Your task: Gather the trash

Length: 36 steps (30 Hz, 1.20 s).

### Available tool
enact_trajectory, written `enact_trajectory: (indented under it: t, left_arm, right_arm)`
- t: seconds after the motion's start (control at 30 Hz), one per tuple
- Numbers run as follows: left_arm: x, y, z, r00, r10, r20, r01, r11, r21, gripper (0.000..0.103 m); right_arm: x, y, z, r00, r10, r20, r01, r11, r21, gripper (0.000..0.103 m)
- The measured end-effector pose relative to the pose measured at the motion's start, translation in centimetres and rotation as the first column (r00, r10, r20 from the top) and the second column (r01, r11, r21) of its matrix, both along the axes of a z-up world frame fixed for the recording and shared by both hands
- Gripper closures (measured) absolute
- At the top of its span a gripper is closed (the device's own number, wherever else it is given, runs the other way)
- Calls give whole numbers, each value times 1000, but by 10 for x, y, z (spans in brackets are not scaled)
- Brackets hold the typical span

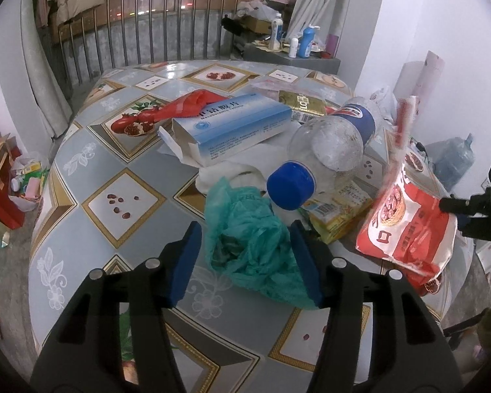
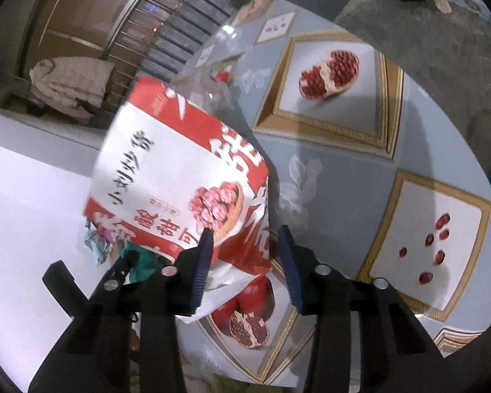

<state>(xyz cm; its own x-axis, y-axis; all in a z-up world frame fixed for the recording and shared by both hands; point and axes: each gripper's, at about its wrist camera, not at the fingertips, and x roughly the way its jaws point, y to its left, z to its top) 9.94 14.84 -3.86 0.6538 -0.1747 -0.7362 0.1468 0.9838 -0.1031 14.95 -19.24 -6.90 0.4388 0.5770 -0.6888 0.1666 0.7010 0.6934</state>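
Trash is still spread across the round table (image 1: pixel 91 177), so by the look of it the collecting has hardly begun. In the left wrist view the left gripper (image 1: pixel 245 262) stands spread around a crumpled green plastic bag (image 1: pixel 252 245); the right pad looks to touch the bag while the left pad stands clear of it, so I read this as a bracket rather than a grip. Beyond lie a clear bottle with a blue cap (image 1: pixel 327 154), a blue-and-white carton (image 1: pixel 232 127), a red wrapper (image 1: pixel 186 104), a yellow packet (image 1: pixel 340 209) and a gold packet (image 1: pixel 307 104); none sits in any container that I can see. At the right edge a red-and-white snack bag (image 1: pixel 409 226) rises, blurred, off the table.

In the right wrist view the right gripper (image 2: pixel 242 262) has the corner of that snack bag (image 2: pixel 180 177) between its pads; whether they press on it I cannot tell. The bag tilts up, its lower edge near the tablecloth; everything remains to be gathered.
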Motion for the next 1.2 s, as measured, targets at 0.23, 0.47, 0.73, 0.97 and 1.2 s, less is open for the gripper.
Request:
enact_trajectory:
  t: [0.23, 0.47, 0.73, 0.97, 1.2]
  left_arm:
    - [0, 0, 0, 1000, -1, 1, 1, 1000, 3, 51]
    - [0, 0, 0, 1000, 0, 4, 0, 1000, 6, 56]
    - [0, 0, 0, 1000, 1, 5, -1, 1000, -4, 63]
    - [-1, 4, 2, 1000, 15, 10, -14, 1000, -27, 66]
    - [-8, 8, 13, 999, 27, 33, -25, 999, -39, 67]
  right_arm:
    - [-1, 0, -9, 1000, 0, -31, 1, 1000, 15, 82]
    - [-4, -3, -7, 1000, -5, -22, 5, 1000, 6, 88]
    - [-9, -12, -8, 999, -27, -25, 27, 999, 28, 89]
    - [-16, -27, -11, 998, -53, -23, 54, 996, 70, 90]
    - [-24, -41, -10, 997, -76, -7, 76, 993, 95, 90]
